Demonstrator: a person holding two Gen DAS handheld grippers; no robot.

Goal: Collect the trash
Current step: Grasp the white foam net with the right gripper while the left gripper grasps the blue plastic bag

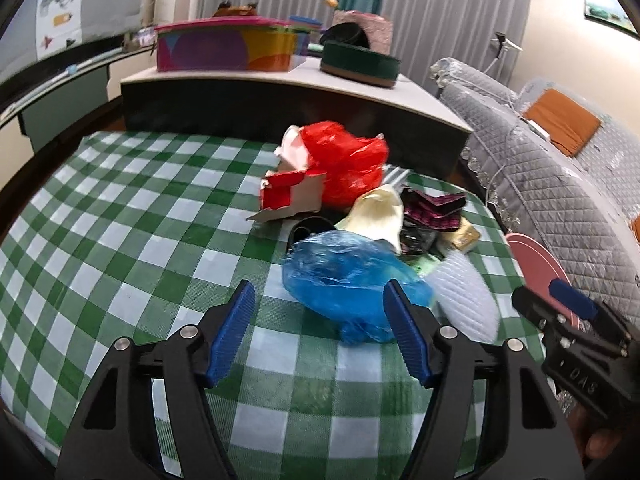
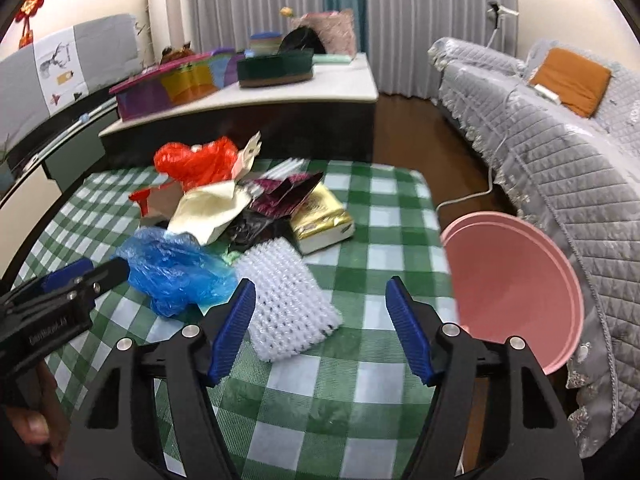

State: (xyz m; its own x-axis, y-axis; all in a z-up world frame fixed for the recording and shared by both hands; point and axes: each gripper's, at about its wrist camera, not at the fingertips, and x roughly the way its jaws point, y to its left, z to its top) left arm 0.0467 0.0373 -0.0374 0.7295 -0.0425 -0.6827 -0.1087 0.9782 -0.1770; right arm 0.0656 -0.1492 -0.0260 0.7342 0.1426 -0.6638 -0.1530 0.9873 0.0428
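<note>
While the left tool [image 1: 320, 334] hangs with jaws apart and empty, the blue bag [image 1: 344, 280] lies just beyond it, toward the tabletop's [image 1: 132, 216] right edge. From the right wrist, the right tool [image 2: 322, 330] gapes empty over white bubble wrap [image 2: 290, 300]; a pink basin [image 2: 516, 280] sits off the right edge.

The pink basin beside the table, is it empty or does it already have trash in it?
Empty, as far as shown: the pink basin tilts toward the camera, and its visible inside is bare pink. The trash pile lies on the checkered table.
</note>
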